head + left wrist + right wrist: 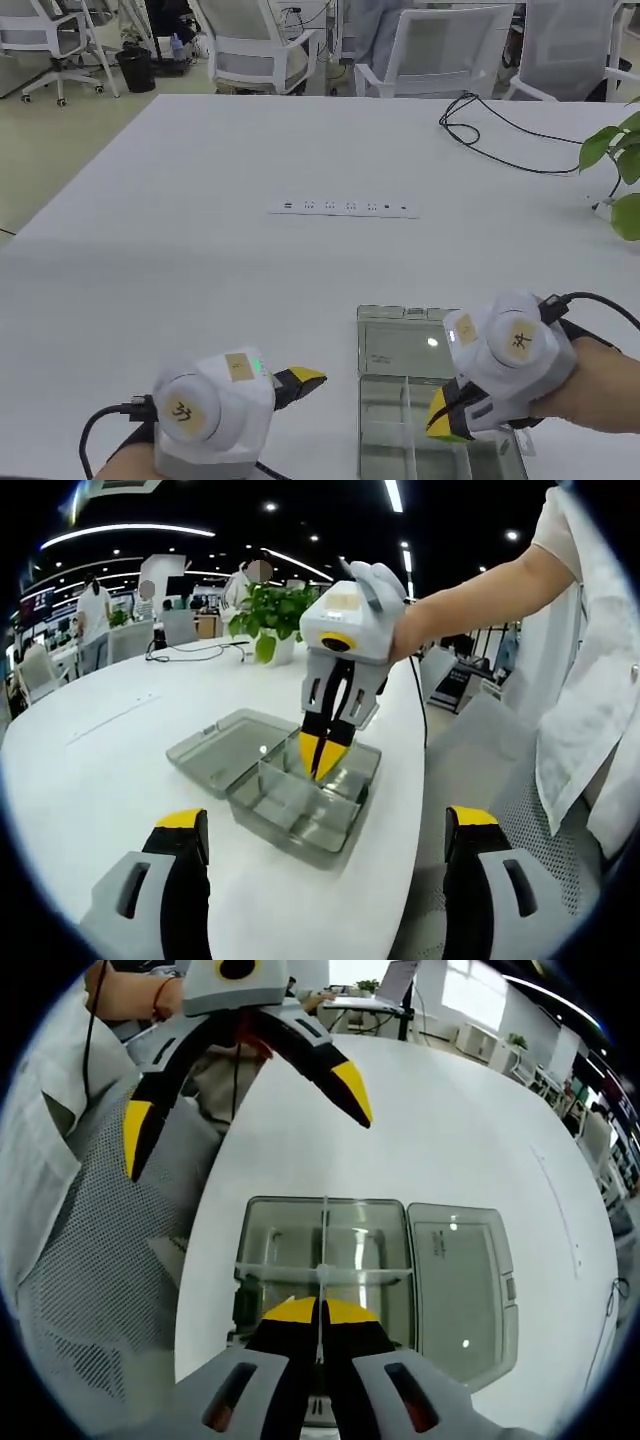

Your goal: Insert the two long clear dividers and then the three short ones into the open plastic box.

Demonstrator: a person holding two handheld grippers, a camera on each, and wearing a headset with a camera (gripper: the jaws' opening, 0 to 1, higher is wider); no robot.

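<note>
Crossing clear dividers (345, 1273) split the open box (300, 1201).

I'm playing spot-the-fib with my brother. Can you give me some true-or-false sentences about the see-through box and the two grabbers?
1. The plastic box has its lid open. True.
2. The left gripper is squeezed shut. False: its jaws are wide apart and hold nothing.
3. The right gripper is shut on a clear divider. True.
4. The box sits on a green table. False: the table is white.
5. A power strip lies on the table beyond the box. True.
</note>
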